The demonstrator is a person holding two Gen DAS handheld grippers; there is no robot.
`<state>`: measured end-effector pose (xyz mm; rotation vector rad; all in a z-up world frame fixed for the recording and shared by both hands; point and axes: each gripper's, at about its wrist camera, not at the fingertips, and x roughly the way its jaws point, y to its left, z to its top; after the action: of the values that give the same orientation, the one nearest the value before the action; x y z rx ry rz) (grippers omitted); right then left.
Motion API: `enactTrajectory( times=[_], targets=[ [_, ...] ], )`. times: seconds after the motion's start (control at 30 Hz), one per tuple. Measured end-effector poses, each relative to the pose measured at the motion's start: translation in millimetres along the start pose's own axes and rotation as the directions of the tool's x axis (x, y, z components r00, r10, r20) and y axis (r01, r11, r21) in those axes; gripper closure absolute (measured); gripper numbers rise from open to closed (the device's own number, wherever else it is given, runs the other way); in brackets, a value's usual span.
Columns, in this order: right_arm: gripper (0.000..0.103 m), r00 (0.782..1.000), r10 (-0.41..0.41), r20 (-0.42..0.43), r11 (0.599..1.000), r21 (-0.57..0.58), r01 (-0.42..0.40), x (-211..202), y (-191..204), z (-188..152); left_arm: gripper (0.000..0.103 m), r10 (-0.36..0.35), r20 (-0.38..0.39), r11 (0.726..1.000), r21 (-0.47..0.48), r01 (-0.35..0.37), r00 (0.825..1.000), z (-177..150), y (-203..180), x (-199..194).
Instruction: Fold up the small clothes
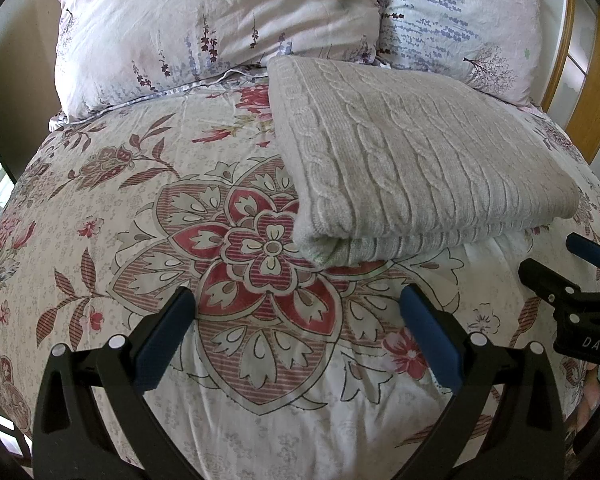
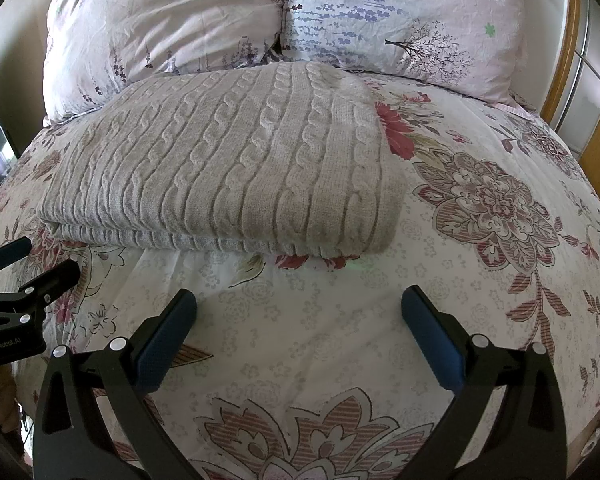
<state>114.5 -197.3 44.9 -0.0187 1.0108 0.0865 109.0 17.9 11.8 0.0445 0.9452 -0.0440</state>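
A cream cable-knit sweater [image 1: 412, 160] lies folded into a thick rectangle on the floral bed cover; it also shows in the right wrist view [image 2: 236, 164]. My left gripper [image 1: 298, 308] is open and empty, just in front of the sweater's near left corner. My right gripper [image 2: 298, 308] is open and empty, a short way in front of the sweater's near folded edge. The right gripper [image 1: 580, 268] shows at the right edge of the left wrist view, and the left gripper [image 2: 28, 268] at the left edge of the right wrist view.
The floral bed cover [image 1: 140, 208] [image 2: 480, 208] spreads under everything. Two floral pillows [image 1: 204, 28] [image 2: 412, 12] lean at the head of the bed, right behind the sweater. A wooden headboard frame [image 1: 596, 92] stands at the right.
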Motion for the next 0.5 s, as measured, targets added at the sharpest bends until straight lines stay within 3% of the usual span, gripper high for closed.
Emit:
enactTrajectory(
  times=[0.5],
  targets=[
    [0.001,1.000,0.000,0.000,1.000,0.000,0.000,0.0,-0.2,0.2,0.002,-0.002,-0.009,1.000,0.002,0.002,1.000,0.5,-0.1,1.0]
  ],
)
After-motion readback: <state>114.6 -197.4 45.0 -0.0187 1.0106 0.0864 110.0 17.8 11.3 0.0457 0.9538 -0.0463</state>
